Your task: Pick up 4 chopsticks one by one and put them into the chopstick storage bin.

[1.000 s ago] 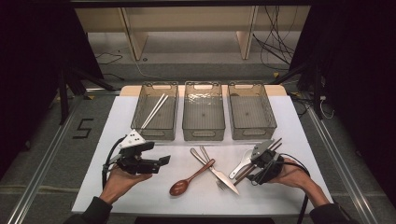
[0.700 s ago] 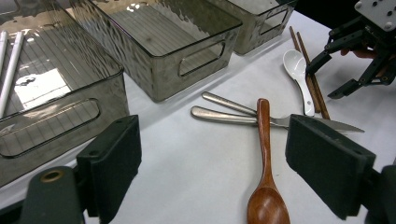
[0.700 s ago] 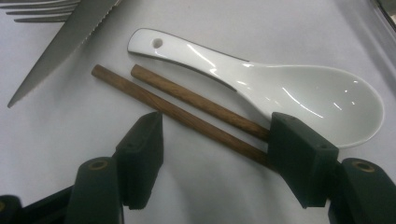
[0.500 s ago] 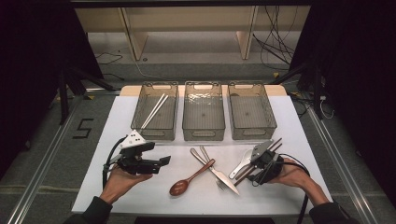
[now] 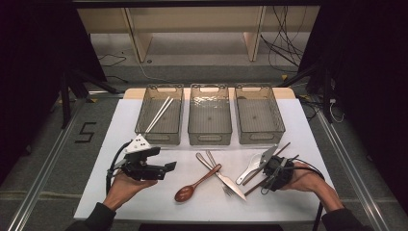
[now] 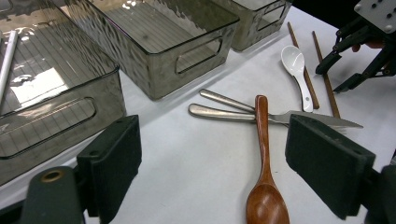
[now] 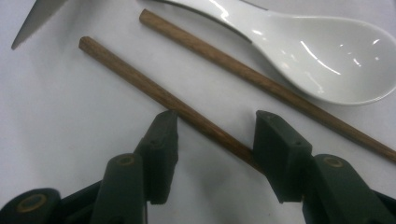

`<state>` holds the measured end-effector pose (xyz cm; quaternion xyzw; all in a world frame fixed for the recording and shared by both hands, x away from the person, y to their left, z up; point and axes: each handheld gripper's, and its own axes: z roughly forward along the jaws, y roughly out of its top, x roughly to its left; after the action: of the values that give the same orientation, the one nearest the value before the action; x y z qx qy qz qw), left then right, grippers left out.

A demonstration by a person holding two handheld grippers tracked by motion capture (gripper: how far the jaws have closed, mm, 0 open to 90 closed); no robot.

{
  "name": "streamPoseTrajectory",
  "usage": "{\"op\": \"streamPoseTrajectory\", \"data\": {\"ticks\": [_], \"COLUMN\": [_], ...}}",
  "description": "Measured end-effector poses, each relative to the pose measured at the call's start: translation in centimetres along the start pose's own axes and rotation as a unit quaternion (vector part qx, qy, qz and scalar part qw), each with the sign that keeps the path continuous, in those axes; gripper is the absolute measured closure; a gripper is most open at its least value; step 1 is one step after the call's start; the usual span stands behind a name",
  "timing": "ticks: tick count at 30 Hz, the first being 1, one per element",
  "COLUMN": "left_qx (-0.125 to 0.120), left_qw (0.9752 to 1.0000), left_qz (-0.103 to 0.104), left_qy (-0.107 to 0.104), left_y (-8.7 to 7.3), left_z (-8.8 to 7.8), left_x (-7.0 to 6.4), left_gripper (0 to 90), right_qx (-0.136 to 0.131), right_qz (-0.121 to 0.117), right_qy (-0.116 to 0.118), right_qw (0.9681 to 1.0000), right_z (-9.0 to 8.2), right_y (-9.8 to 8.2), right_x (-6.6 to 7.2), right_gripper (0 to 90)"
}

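The right tool [image 7: 212,140] had just been closing its jaws around a brown wooden chopstick [image 7: 159,98] lying flat on the white worktop [image 5: 202,207], the stick passing between the pads, which did not yet appear to press on it. Its twin chopstick [image 7: 261,84] lay just beside it, against a white ceramic spoon [image 7: 322,60]. The left tool [image 6: 229,163] hovered spread and empty near a wooden spoon [image 6: 264,186]. With neither hand travelling, the narrowing gap suggested a pickup was imminent, probably bound for one of the three bins [image 5: 209,137], the left already holding white chopsticks [image 5: 159,114].
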<state>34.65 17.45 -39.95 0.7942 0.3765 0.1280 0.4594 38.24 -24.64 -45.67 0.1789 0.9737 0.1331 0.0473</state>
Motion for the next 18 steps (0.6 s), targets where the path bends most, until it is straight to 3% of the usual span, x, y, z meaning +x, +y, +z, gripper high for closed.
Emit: {"op": "streamPoseTrajectory", "data": {"ticks": [2, 4, 11, 12, 13, 18], "left_qx": [0.001, 0.003, 0.003, 0.003, 0.003, 0.004], "left_qw": [1.0000, 1.0000, 1.0000, 1.0000, 1.0000, 1.0000], "left_qz": [-0.001, 0.001, 0.000, 0.000, 0.000, 0.000], "left_qy": [-0.001, -0.001, -0.001, 0.000, 0.000, 0.000], "left_y": [-0.01, -0.03, -0.08, -0.09, -0.09, -0.10], "left_z": [0.01, 0.00, -0.09, -0.10, -0.11, -0.13], "left_x": [-0.05, -0.06, -0.05, -0.07, -0.08, -0.10], "left_gripper": [18.0, 18.0, 18.0, 18.1, 18.0, 18.0], "right_qx": [0.010, 0.013, 0.032, 0.039, 0.040, 0.048], "right_qz": [0.008, -0.007, -0.017, -0.005, -0.017, -0.017], "right_qy": [0.004, 0.001, 0.001, 0.004, 0.003, 0.009], "right_qw": [0.9999, 0.9999, 0.9993, 0.9992, 0.9990, 0.9987], "right_z": [-0.09, -0.01, -0.09, -0.20, -0.17, -0.21], "right_y": [0.09, 0.08, 0.24, 0.35, 0.35, 0.52], "right_x": [0.13, 0.07, 0.26, 0.47, 0.44, 0.73], "right_gripper": [51.3, 51.7, 54.2, 55.3, 56.5, 63.4]}}
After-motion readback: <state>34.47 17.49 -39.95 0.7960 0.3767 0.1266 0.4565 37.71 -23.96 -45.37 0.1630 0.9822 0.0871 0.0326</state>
